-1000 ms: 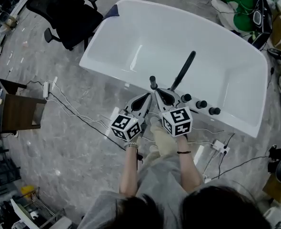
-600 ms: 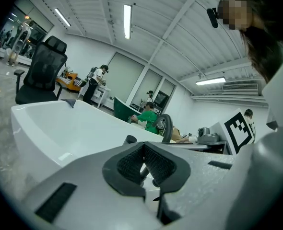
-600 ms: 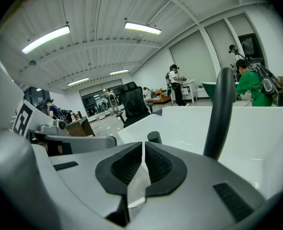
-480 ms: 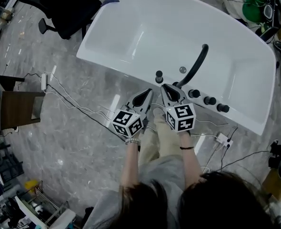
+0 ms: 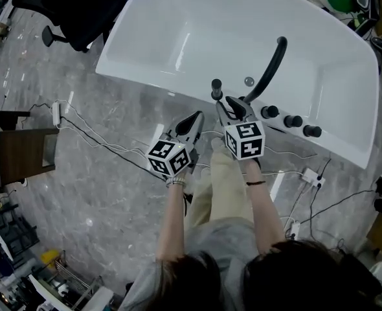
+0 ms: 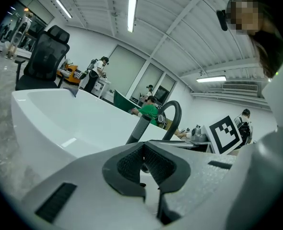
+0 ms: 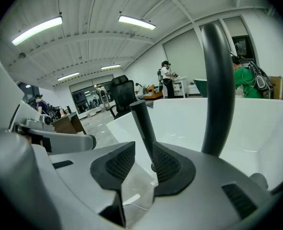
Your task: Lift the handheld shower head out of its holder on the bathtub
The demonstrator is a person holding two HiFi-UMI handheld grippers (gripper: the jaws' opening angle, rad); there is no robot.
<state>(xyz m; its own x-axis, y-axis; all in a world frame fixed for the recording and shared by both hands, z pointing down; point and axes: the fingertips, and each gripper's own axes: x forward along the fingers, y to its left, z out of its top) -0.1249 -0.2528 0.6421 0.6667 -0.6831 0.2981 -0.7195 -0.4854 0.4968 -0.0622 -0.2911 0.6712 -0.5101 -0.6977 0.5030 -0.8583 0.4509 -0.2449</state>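
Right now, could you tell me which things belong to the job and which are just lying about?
Job: slim black handheld shower head; white bathtub holding it on its rim.
Lying about: black office chair; brown wooden side table; white power strip on the floor.

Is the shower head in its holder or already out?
In: the shower head stands upright, its base seated on the bathtub rim, not lifted.

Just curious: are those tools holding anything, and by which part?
Nothing: right gripper jaws have just been opening, shower handle seen between them, ungripped; left gripper shut, empty.
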